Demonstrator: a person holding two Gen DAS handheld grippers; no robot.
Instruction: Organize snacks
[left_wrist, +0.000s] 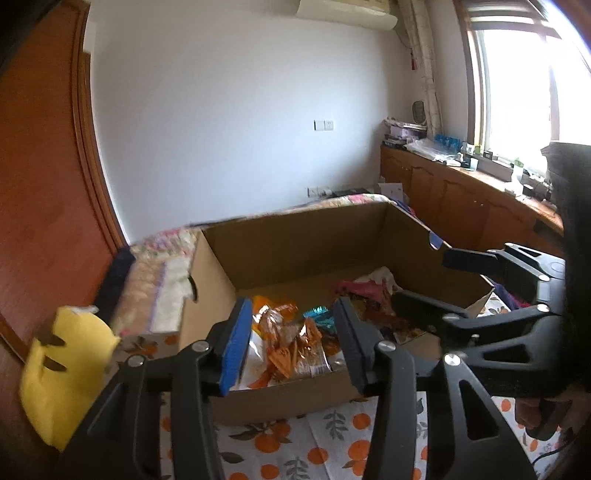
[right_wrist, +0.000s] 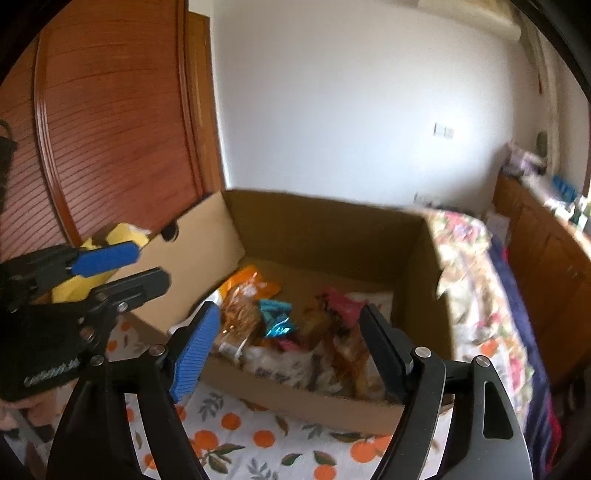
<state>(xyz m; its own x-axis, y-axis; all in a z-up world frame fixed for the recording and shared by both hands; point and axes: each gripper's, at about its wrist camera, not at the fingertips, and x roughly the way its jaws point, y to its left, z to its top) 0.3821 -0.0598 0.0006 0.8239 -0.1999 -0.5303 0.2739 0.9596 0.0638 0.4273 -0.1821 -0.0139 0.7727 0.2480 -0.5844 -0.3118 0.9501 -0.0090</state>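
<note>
An open, rectangular cardboard box (left_wrist: 295, 254) lies just ahead of both grippers, its long side running across the view, holding crinkly foil snack packets (left_wrist: 284, 339). The left gripper (left_wrist: 291, 343) and right gripper (right_wrist: 291, 347) both hang released, empty. Only the left view shows a bright window (left_wrist: 524, 85); only the right shows a slatted wooden door (right_wrist: 110, 122).

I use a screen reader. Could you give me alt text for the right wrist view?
An open right gripper, holding nothing, points at a cardboard box of mixed snack packets on an orange-print cloth. The left gripper, also open, shows at left.
</note>
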